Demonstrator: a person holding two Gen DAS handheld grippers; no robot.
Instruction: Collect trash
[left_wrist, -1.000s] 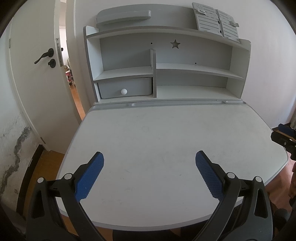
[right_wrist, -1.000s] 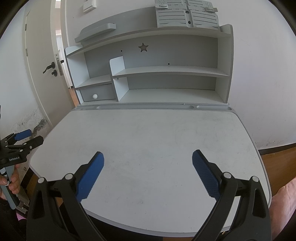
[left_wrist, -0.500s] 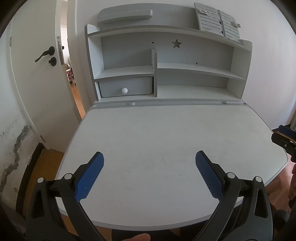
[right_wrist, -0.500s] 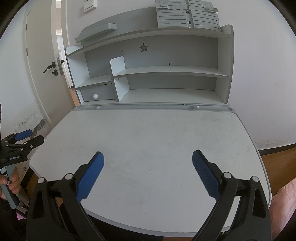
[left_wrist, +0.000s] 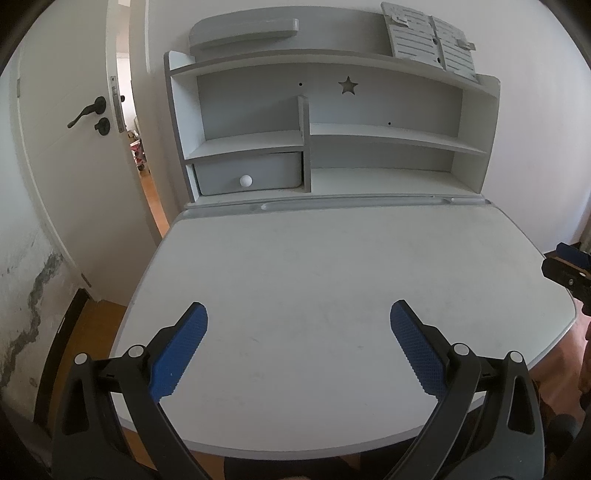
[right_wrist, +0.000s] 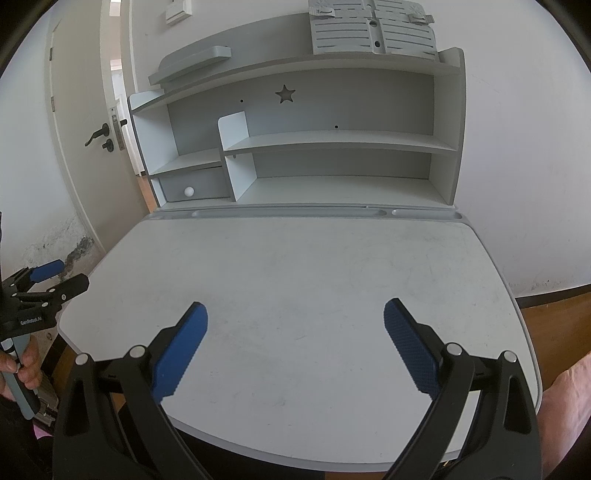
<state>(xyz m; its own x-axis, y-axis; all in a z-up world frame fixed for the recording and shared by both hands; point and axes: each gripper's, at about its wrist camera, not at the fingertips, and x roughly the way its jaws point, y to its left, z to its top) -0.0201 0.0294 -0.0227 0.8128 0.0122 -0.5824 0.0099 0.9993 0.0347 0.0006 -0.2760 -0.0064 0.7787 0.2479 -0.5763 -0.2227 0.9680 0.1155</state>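
Observation:
No trash shows in either view. My left gripper (left_wrist: 297, 314) is open above the near edge of a white desk top (left_wrist: 332, 258), with nothing between its blue pads. My right gripper (right_wrist: 295, 314) is open too, over the same desk top (right_wrist: 314, 266), and holds nothing. In the right wrist view the left gripper (right_wrist: 48, 284) sits off the desk's left corner, held by a hand (right_wrist: 22, 365). The left wrist view catches the right gripper (left_wrist: 565, 266) at the desk's right edge.
A grey hutch (left_wrist: 332, 129) with bare shelves stands at the back of the desk, with a small drawer with a white knob (left_wrist: 245, 181). A slatted book stand (left_wrist: 428, 37) lies on top. A white door (left_wrist: 74, 147) stands ajar at left, over wooden floor (left_wrist: 92, 325).

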